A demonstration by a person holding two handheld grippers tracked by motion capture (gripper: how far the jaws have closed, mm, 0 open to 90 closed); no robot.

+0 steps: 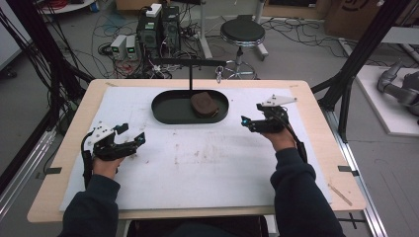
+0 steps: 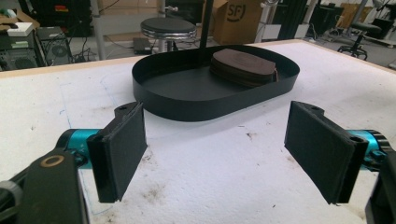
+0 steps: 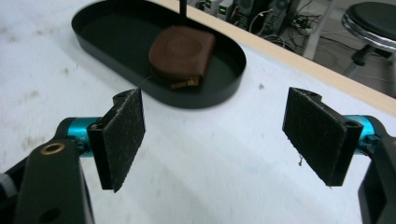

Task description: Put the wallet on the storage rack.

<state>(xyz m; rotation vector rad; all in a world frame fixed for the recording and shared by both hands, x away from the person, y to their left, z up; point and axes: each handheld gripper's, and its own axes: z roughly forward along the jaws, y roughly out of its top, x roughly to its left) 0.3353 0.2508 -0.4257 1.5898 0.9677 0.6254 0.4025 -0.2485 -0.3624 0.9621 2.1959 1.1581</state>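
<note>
In the high view, the person's dark sleeves come in nearest the camera, and each hand holds a gripper low over the white sheet on the bench (image 1: pixel 69 163): the left gripper (image 1: pixel 134 140) at the near left, the right gripper (image 1: pixel 245 121) further in at the right, nearer the black oval tray (image 1: pixel 163 109) that lies far centre with a thin black post rising behind it. A brown leather pouch (image 1: pixel 203 104) lies in the tray's right half, and both grippers are apart from it. In the left gripper view, the jaws stand wide apart with nothing between them; the tray's wall (image 2: pixel 187 105) is straight ahead and the pouch (image 2: pixel 243 65) lies flat towards its far right. In the right gripper view, the jaws are likewise spread and empty, and the pouch (image 3: pixel 181 51) sits ahead and to the left, a small buckle-like tab at its near edge. The right gripper looks better placed to take it: come in over the tray wall, keep the jaws spread until they straddle the pouch, then close across its narrower width, clear of the post.
</note>
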